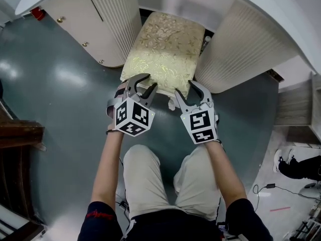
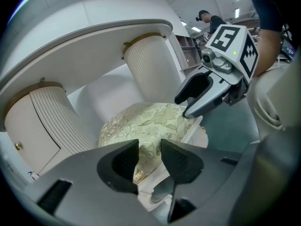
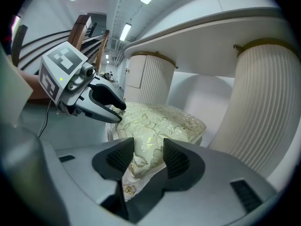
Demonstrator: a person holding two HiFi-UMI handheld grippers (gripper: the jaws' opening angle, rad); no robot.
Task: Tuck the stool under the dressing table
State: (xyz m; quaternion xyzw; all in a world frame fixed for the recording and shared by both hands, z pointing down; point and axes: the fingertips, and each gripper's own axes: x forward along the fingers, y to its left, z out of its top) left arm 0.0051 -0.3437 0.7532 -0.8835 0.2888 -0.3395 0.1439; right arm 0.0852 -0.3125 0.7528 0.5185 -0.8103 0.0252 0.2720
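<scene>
The stool (image 1: 163,46) has a cream and gold flowered cushion and stands partly in the gap under the white dressing table (image 1: 281,14), between its two fluted pedestals. My left gripper (image 1: 150,82) is at the cushion's near left corner and my right gripper (image 1: 185,88) at its near right corner. In the left gripper view the pads of the left gripper (image 2: 149,147) stand apart, with the stool's cushion (image 2: 150,121) showing in the gap, undented. The right gripper (image 3: 148,147) looks the same over the stool's cushion (image 3: 164,121). Each view shows the other gripper beside the cushion.
The left pedestal (image 1: 115,24) and the right pedestal (image 1: 235,49) flank the stool closely. The teal floor (image 1: 60,84) spreads to the left. Dark wooden furniture (image 1: 15,134) stands at the far left. Cables (image 1: 271,187) lie on the pale floor at the right.
</scene>
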